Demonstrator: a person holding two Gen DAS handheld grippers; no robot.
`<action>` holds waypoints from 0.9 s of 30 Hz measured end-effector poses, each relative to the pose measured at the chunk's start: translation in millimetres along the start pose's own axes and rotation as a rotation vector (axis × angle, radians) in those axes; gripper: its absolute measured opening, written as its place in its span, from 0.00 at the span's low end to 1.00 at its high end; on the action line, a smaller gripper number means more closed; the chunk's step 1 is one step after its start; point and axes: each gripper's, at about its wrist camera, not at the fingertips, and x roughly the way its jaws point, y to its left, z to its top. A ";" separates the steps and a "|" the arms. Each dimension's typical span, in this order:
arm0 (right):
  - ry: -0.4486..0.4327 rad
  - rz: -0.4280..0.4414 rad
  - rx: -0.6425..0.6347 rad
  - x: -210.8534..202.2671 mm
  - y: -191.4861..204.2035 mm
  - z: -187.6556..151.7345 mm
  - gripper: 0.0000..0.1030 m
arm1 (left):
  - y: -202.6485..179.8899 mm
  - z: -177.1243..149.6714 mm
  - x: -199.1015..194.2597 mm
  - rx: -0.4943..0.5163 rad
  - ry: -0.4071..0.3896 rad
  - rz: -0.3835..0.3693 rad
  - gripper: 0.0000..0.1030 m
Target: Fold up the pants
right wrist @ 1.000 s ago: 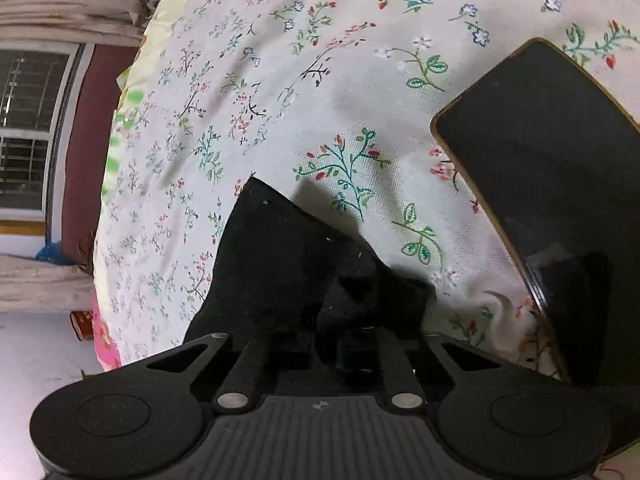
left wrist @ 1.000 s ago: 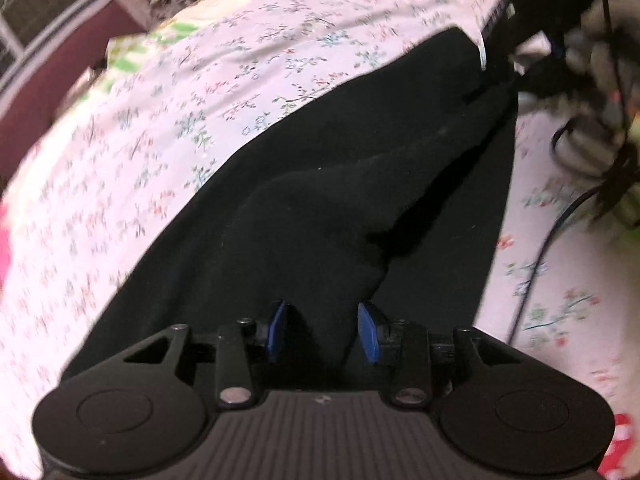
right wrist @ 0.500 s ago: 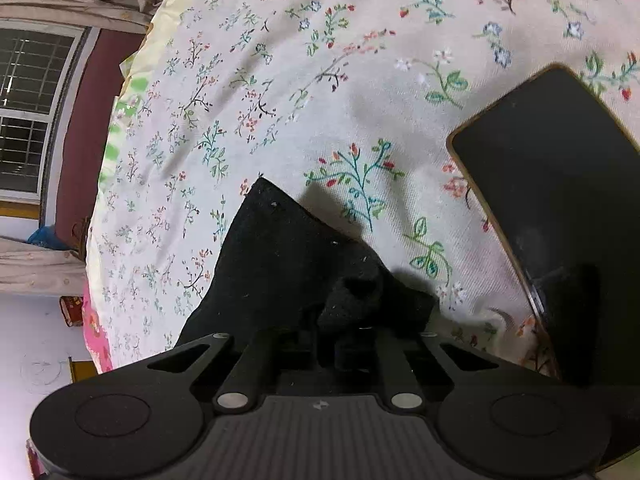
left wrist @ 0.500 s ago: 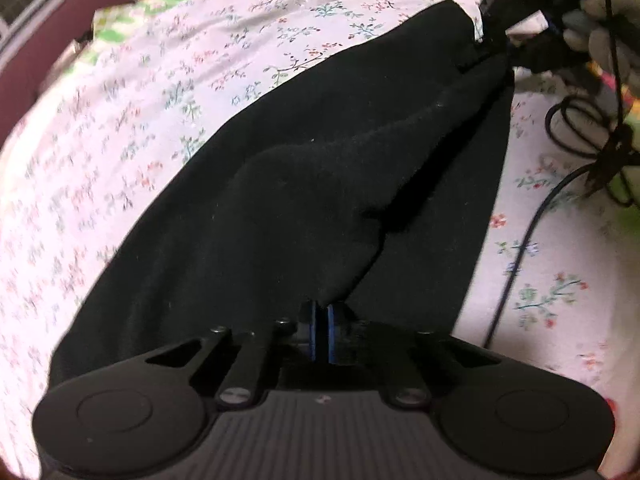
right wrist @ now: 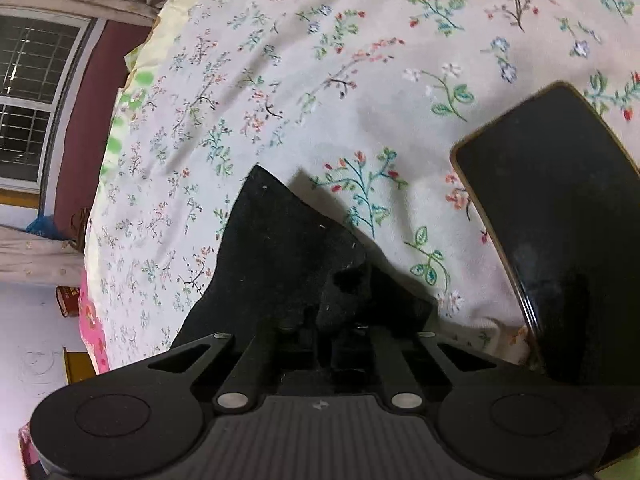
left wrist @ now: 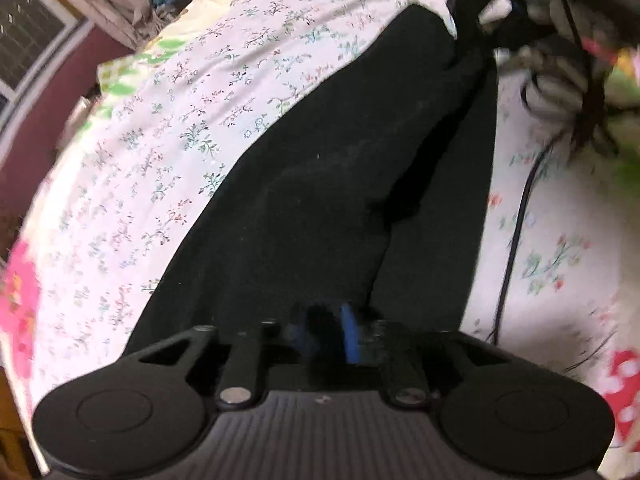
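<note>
Left wrist: black pants [left wrist: 340, 168] bunched, doubled; left tongs [left wrist: 326, 334] and right tongs [right wrist: 324, 320] pinch fabric.

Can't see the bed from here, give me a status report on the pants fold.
Left gripper and right gripper both shut on black pants. Pants partly lifted. Dark tablet and cable alongside.

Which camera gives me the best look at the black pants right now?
The left wrist view: the black pants stretch along the floral sheet from the left hand-held gripper toward the far end. The right wrist view shows only one bunched corner.
</note>
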 end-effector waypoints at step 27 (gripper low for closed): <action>0.021 0.060 0.030 1.7 -2.8 -1.3 0.20 | 12.8 -13.8 26.5 -0.005 0.047 0.145 0.16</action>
